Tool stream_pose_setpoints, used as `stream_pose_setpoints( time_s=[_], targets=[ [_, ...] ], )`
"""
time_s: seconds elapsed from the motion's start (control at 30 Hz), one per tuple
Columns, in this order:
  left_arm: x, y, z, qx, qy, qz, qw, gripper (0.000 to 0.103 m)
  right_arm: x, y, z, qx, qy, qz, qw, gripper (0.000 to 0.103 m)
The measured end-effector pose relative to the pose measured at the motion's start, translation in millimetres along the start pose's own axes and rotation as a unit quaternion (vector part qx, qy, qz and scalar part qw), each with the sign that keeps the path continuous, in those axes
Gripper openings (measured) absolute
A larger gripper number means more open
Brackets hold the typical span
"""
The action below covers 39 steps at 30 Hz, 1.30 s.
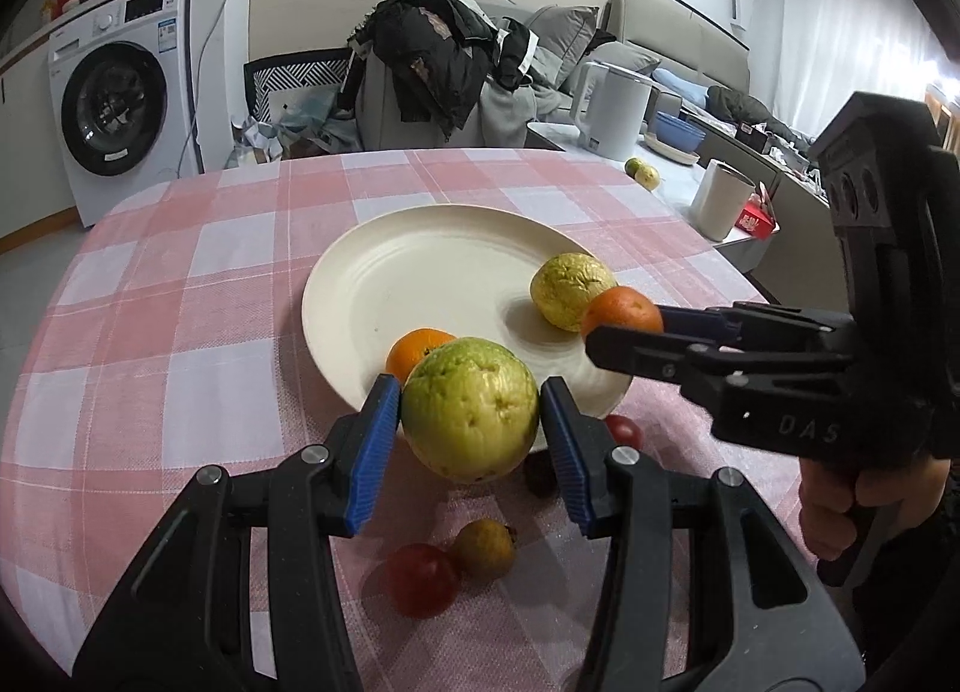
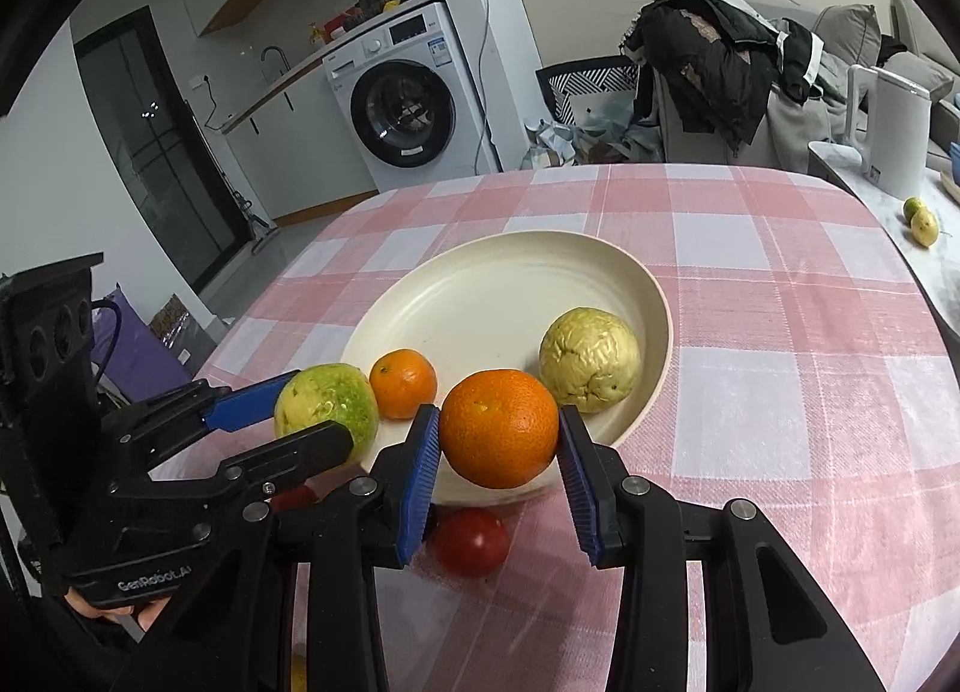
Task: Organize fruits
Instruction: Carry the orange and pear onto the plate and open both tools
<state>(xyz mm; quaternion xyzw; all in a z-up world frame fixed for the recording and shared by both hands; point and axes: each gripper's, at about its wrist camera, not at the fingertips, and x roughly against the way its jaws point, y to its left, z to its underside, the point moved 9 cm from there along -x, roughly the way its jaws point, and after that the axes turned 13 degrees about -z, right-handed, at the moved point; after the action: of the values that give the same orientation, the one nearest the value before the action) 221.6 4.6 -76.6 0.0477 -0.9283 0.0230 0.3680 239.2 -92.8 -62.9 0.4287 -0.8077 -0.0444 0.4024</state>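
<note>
My left gripper [image 1: 471, 410] is shut on a green guava [image 1: 469, 409] and holds it over the near rim of the cream plate [image 1: 420, 272]. My right gripper [image 2: 499, 434] is shut on a large orange [image 2: 499, 427], also above the plate's near edge; it shows from the side in the left wrist view [image 1: 624, 332]. On the plate lie a small orange [image 2: 403, 383] and a pale yellow guava [image 2: 589, 359]. The left gripper [image 2: 300, 410] with the green guava [image 2: 327, 410] shows at the left of the right wrist view.
On the pink checked cloth [image 1: 180, 332] near the plate lie a red tomato [image 2: 471, 542], another red tomato [image 1: 423, 579] and a small yellowish fruit [image 1: 483, 548]. A white kettle [image 1: 612, 110], a blue bowl and a cup stand on a side counter at the right.
</note>
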Motion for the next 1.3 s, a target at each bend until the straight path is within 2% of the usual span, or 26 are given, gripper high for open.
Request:
stream_pose_setpoints(
  time_s=[0.47, 0.77, 1.1, 1.3],
  targets=[
    [-16.9, -7.3, -4.7, -0.011, 0.010, 0.006, 0.9999, 0.045, -19.5, -15.0, -2.7, -0.005, 0.023, 0.004, 1.000, 0.040],
    [-37.2, -5.8, -3.8, -0.007, 0.030, 0.001, 0.9995, 0.045, -21.7, -28.4, -17.4, -0.012, 0.010, 0.013, 1.000, 0.040],
    [-47.0, 8.3, -10.0, 0.001, 0.016, -0.028, 0.9995, 0.045, -23.6, -36.5, -18.5, -0.031, 0.008, 0.014, 0.999, 0.040],
    [-31.1, 5.5, -14.1, -0.014, -0.007, -0.031, 0.9994, 0.046, -16.1, -39.7, -17.9, -0.028, 0.002, 0.036, 0.999, 0.040]
  ],
)
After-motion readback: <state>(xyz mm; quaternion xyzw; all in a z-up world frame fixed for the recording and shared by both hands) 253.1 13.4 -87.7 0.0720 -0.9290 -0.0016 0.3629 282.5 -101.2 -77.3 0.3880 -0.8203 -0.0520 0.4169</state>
